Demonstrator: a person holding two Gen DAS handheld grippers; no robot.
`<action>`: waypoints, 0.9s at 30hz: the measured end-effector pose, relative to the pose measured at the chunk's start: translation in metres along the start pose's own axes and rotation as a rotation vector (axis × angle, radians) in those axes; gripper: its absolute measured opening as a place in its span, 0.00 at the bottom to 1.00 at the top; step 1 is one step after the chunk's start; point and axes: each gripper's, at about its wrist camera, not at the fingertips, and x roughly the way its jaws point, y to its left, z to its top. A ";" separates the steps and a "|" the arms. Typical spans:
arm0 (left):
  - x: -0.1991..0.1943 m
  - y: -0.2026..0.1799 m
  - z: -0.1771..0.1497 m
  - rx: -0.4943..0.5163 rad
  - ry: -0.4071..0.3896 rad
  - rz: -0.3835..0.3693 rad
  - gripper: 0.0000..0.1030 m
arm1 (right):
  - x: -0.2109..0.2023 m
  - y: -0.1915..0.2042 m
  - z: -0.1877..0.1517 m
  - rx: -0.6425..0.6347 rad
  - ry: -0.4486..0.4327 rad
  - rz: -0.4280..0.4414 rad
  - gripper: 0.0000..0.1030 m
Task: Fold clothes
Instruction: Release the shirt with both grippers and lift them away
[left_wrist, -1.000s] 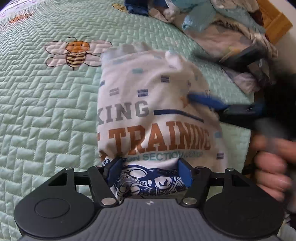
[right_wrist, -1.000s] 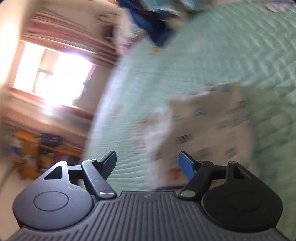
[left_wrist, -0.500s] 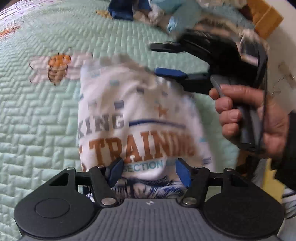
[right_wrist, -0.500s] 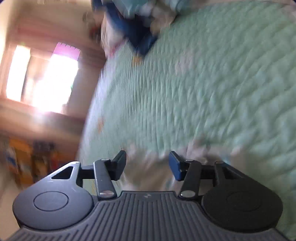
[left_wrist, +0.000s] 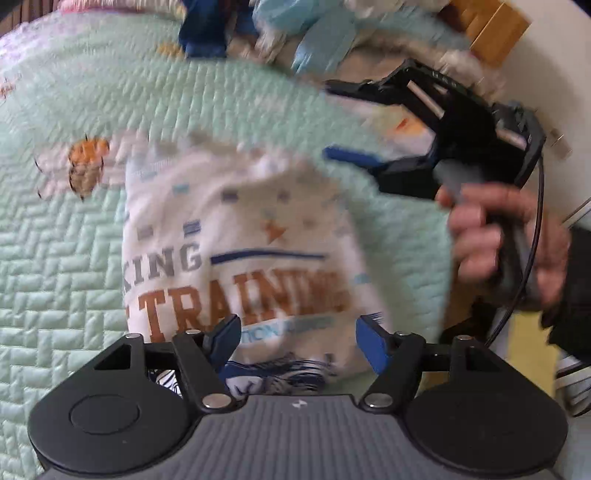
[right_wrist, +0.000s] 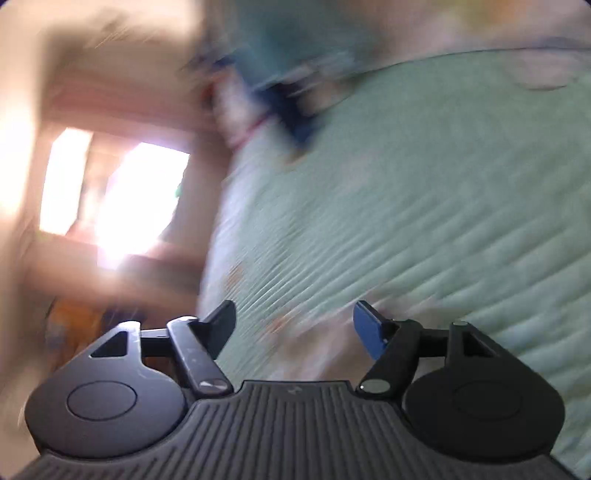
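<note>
So we had the folded white shirt (left_wrist: 243, 243) lying flat on the mint green quilted bedspread (left_wrist: 62, 266), roughly in the middle of the left wrist view; the print read "KING" and "TRAINING" in grey and orange, with little blue dashes and an orange star scattered above; its near edge ran right down between the fingers of our left gripper (left_wrist: 297, 338). Those fingers were spread wide with the blue pads on either side of the cloth, not pinching anything as far as we could see.

Just off the far left corner of the shirt sat a bee picture (left_wrist: 83, 168) stitched into the quilt, pretty smeared by motion blur. Over on the right, our right hand (left_wrist: 506, 236) was wrapped around the handle of the right gripper (left_wrist: 345, 123), which hung above the far right part of the bedspread, beside the shirt and apart from it; its fingers were parted too, one blue pad showing, nothing between them.

The right wrist view was a blurry mess, honestly; we could make out spread fingers, green quilt beyond, a bright window (right_wrist: 122, 199) to the left, and a pale smear near the fingertips we couldn't identify. At the far end of the bed was a heap of clothes (left_wrist: 295, 33), blue and light blue mostly.
</note>
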 end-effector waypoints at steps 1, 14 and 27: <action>0.002 0.000 -0.006 0.002 0.019 0.002 0.77 | 0.007 0.008 -0.013 0.002 0.057 0.025 0.80; 0.005 -0.006 -0.050 0.056 0.179 -0.002 0.74 | -0.018 0.052 -0.042 -0.111 0.080 -0.094 0.84; -0.041 -0.008 -0.030 0.013 0.109 -0.057 0.75 | -0.017 0.014 0.012 0.151 -0.060 0.093 0.85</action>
